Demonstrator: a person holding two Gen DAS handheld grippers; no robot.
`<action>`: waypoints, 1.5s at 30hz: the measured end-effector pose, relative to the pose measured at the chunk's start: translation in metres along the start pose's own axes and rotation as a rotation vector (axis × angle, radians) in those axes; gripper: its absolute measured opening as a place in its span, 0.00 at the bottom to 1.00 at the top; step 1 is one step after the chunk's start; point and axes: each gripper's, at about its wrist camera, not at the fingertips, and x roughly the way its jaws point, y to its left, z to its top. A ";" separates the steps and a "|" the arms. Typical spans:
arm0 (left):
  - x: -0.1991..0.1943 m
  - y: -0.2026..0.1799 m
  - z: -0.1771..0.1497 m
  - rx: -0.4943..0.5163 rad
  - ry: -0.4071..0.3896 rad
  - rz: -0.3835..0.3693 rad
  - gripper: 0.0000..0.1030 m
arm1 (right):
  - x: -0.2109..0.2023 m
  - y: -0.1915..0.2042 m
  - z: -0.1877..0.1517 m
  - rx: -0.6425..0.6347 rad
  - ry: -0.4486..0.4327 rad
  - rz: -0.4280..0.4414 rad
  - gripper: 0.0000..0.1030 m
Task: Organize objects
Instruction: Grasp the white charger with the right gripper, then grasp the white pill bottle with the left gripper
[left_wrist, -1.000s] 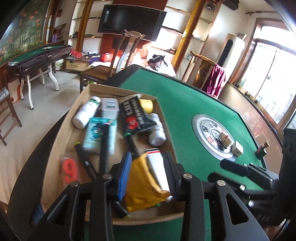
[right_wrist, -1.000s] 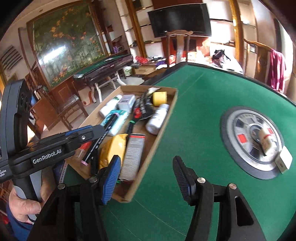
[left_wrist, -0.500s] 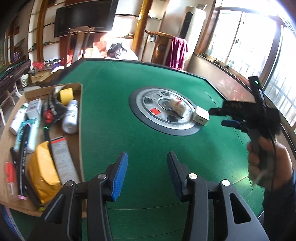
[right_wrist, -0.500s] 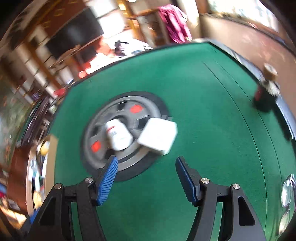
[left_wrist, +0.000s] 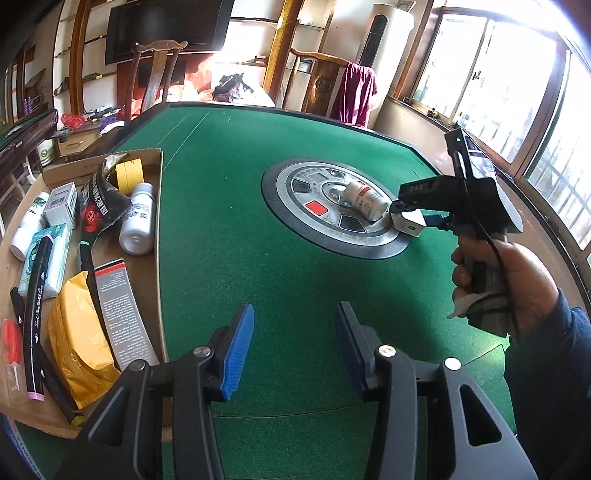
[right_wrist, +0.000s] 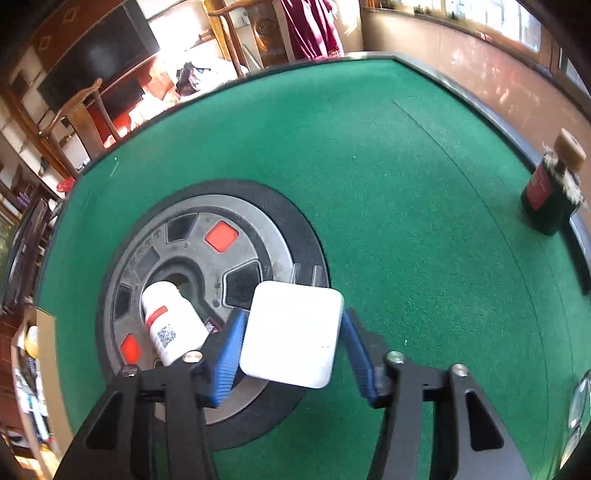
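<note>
Cardboard box (left_wrist: 159, 206): left and near corners cut by the frame edge. Yellow pouch (left_wrist: 79, 343): partly under the grey carton (left_wrist: 123, 314). White charger (right_wrist: 291, 338): underside hidden; contact with the jaws unclear. Dark bottle (right_wrist: 550, 192): blurred, label unreadable.

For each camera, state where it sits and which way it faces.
Left wrist: rides the left gripper, jaws apart and empty, low over the green table, looking across to the cardboard box and the person's right hand.
Right wrist: rides the right gripper, looking down at the white charger between its fingers.
Shared: charger, white bottle, round centre panel.
</note>
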 end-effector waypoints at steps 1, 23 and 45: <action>0.001 -0.001 0.000 0.001 0.003 0.001 0.44 | -0.001 -0.001 -0.001 -0.012 -0.008 0.007 0.50; 0.142 -0.084 0.128 -0.211 0.289 -0.111 0.48 | -0.038 -0.097 -0.046 0.004 -0.110 0.321 0.47; 0.173 -0.098 0.110 -0.011 0.246 0.094 0.32 | -0.042 -0.103 -0.046 0.032 -0.103 0.342 0.47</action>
